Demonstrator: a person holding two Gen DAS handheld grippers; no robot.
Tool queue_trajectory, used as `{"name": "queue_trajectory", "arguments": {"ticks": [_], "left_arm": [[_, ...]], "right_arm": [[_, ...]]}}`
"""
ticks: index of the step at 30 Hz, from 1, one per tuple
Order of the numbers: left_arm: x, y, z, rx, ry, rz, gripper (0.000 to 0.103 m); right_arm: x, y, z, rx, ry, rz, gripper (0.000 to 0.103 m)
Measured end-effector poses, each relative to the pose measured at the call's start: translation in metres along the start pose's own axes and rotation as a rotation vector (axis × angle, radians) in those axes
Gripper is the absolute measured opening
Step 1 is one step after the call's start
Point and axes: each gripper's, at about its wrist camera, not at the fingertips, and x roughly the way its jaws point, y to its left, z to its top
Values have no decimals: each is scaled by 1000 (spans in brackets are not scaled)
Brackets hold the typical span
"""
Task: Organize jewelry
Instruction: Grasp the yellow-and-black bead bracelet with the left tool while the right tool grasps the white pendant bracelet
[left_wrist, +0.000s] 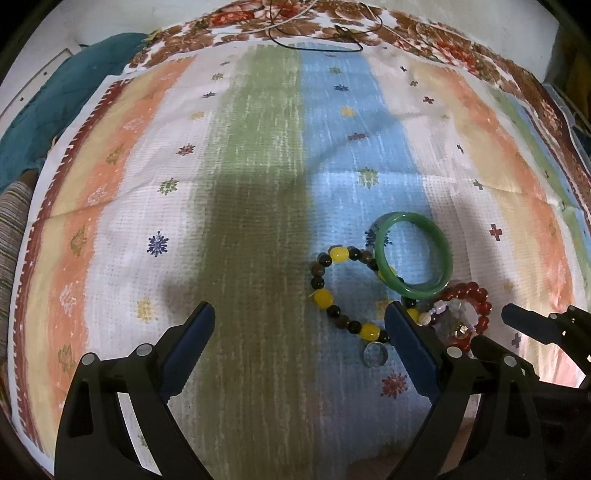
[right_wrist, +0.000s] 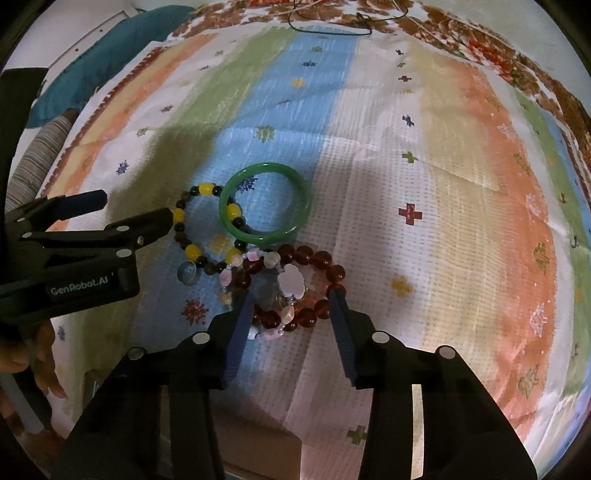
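Green bangle, three beaded bracelets, clear ring, both grippers' fingers spread, empty.

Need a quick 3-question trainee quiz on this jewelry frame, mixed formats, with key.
1. True or false: the green bangle lies apart from every other piece.
2. Multiple choice: the right gripper has its open fingers on either side of: A) the red bead bracelet; B) the yellow and dark bead bracelet; C) bare striped cloth.
3. Fill in: the left gripper is ____ and holds nothing.

Key: 1 false, it overlaps the yellow and dark bead bracelet. 2 A. 3 open.
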Motion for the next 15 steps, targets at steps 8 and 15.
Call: {"name": "queue_trajectory", "arguments": {"ticks": [8,15], "left_arm": [[14,-5,2,32,26,21,85],[29,-3,4,21,66,9,68]], "right_arm": [[13,-3,4,4,26,15,27],[23,-1,4,5,52,32,19]]}}
